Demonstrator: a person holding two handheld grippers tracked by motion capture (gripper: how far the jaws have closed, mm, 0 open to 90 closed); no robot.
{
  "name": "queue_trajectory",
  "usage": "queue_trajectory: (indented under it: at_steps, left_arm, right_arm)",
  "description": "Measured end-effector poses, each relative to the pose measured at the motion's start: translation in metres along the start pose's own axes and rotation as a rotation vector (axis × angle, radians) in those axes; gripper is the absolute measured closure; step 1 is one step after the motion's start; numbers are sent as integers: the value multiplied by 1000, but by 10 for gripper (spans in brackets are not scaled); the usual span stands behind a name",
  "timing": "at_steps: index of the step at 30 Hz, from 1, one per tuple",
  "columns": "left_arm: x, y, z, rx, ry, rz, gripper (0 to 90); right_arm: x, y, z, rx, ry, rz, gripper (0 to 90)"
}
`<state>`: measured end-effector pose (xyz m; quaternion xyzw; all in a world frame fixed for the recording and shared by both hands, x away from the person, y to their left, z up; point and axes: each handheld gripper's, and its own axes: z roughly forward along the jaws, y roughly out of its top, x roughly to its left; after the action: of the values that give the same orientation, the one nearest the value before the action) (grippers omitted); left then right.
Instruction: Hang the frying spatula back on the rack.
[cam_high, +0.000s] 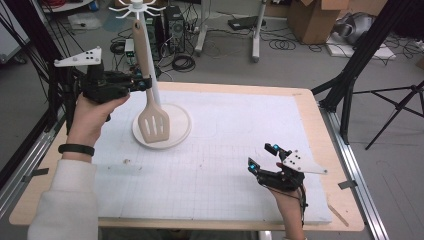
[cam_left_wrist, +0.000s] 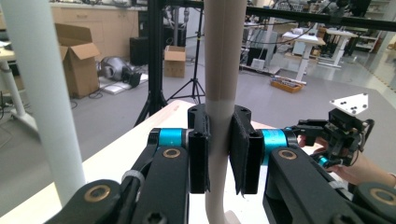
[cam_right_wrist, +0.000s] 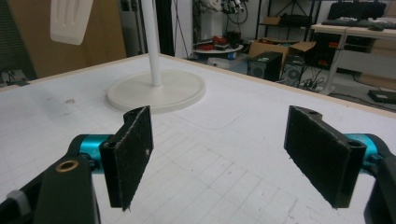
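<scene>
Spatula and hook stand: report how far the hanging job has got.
Done: the left gripper has its jaws shut on the spatula handle, lifted beside the stand's pole. In hand: spatula upright, blade above the round base. Left: whether its top sits on a hook I cannot tell. The right gripper waits open.

spatula (cam_high: 151, 117) above stand base (cam_high: 177, 131), table (cam_high: 310, 125) left

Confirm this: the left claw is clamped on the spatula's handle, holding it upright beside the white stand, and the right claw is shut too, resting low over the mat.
One thing is wrong: the right claw is open, not shut. The right gripper view shows its two pads wide apart with bare mat between them. The rest holds: the left claw is clamped on the spatula handle, upright beside the white stand.
</scene>
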<state>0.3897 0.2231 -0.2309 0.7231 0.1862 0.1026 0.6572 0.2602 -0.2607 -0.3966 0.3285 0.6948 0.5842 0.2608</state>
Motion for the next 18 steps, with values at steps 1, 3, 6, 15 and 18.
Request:
queue_trajectory:
  at_steps: [1, 3, 6, 15, 18]
  left_arm:
    - [1, 0, 0, 0, 4, -3, 784]
    - [4, 1, 0, 5, 6, -10, 784]
    - [7, 2, 1, 14, 14, -13, 784]
    - [17, 0, 2, 1, 24, -45, 784]
    - [20, 2, 4, 8, 25, -42, 784]
  right_arm:
    - [0, 0, 0, -1, 2, 3, 227]
    - [-1, 0, -1, -5, 2, 5, 226]
    - [-2, -1, 0, -2, 2, 11, 226]
    - [-2, -2, 1, -2, 8, 12, 225]
    - [-1, -3, 1, 1, 9, 20, 225]
